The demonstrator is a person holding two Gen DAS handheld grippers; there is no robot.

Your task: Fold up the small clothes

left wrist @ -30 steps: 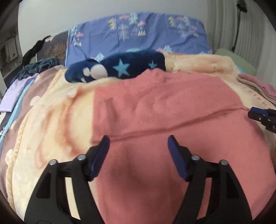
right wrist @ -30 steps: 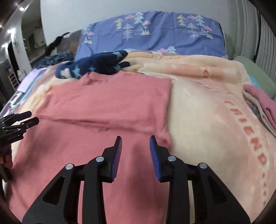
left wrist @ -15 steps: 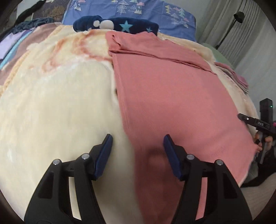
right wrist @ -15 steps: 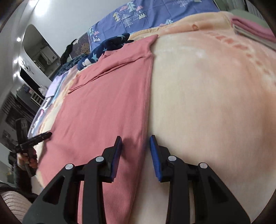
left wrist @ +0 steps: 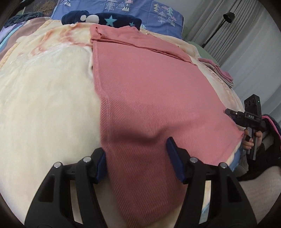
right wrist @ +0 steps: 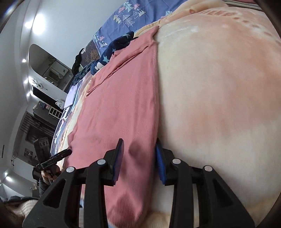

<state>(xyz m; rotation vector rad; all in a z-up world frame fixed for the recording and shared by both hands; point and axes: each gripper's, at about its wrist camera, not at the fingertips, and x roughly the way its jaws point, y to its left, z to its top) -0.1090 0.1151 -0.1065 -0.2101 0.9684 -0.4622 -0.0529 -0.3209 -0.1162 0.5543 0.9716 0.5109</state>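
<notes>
The left gripper (left wrist: 137, 157), black plastic arms tipped with dark blue pads, stands with its jaws spread wide at the bottom of the left wrist view, straddling the near left edge of a salmon-pink garment (left wrist: 149, 91). The left pad sits against the garment's hemmed side edge and the right pad rests over the cloth; nothing is pinched between them. In the right wrist view the right gripper (right wrist: 138, 157) is likewise parted, though more narrowly, its blue pads either side of the garment's near right edge, with a strip of pink cloth lying in the gap. Whether the pads touch the fabric cannot be told.

The garment, a fine ribbed knit with a diagonal weave, lies flat and roughly rectangular down the middle of the bed, its far end doubled over in a narrow folded band near the upper centre of the left view. It rests on a plush cream and peach blanket (left wrist: 43, 105) with a soft, fleecy nap. Beyond the folded band sits a navy fleece item with pale blue stars (left wrist: 112, 20), and behind that a blue pillow printed with small trees (left wrist: 158, 14). A stack of folded pink clothes (left wrist: 217, 71) lies at the blanket's right edge in the left view. Grey pleated curtains (left wrist: 245, 43) fill the upper right of that frame.
</notes>
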